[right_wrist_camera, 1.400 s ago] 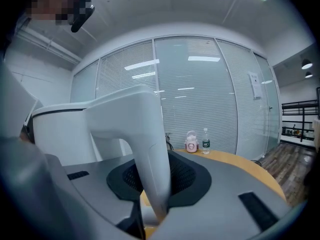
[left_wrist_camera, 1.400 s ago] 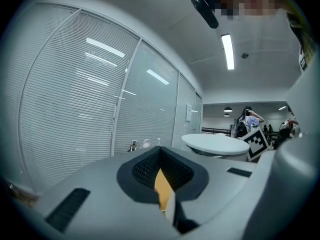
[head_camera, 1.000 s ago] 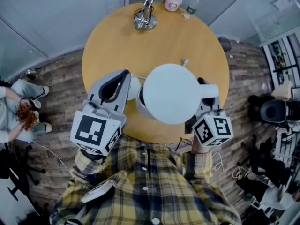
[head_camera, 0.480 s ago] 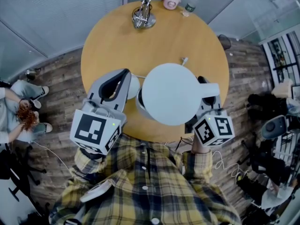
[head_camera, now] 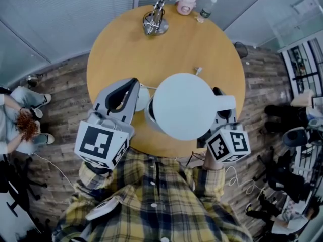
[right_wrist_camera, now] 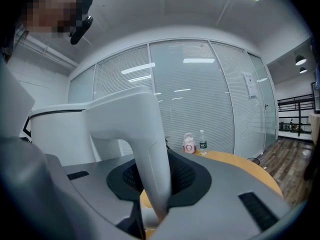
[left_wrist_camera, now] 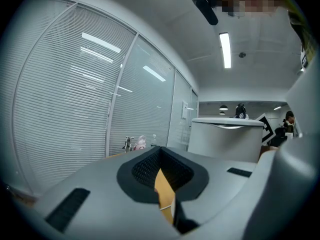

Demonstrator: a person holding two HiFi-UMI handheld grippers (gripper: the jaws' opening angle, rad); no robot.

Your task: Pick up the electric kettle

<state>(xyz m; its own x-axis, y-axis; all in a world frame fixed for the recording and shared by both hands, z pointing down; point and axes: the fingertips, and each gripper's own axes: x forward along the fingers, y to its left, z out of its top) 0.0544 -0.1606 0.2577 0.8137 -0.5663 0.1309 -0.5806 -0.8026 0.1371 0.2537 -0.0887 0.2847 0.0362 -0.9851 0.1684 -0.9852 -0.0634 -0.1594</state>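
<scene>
The white electric kettle hangs above the round wooden table, close under the head camera, its lid facing up. My right gripper is shut on the kettle's white handle, which runs down between its dark pads. The kettle's body fills the left of the right gripper view. My left gripper stays just left of the kettle, not touching it; its jaws are shut with nothing in them. A white round thing lies partly hidden between the left gripper and the kettle.
At the table's far edge stand a metal stand, a pink cup and a small bottle. A small white piece lies beyond the kettle. A person sits at the far left on the wooden floor.
</scene>
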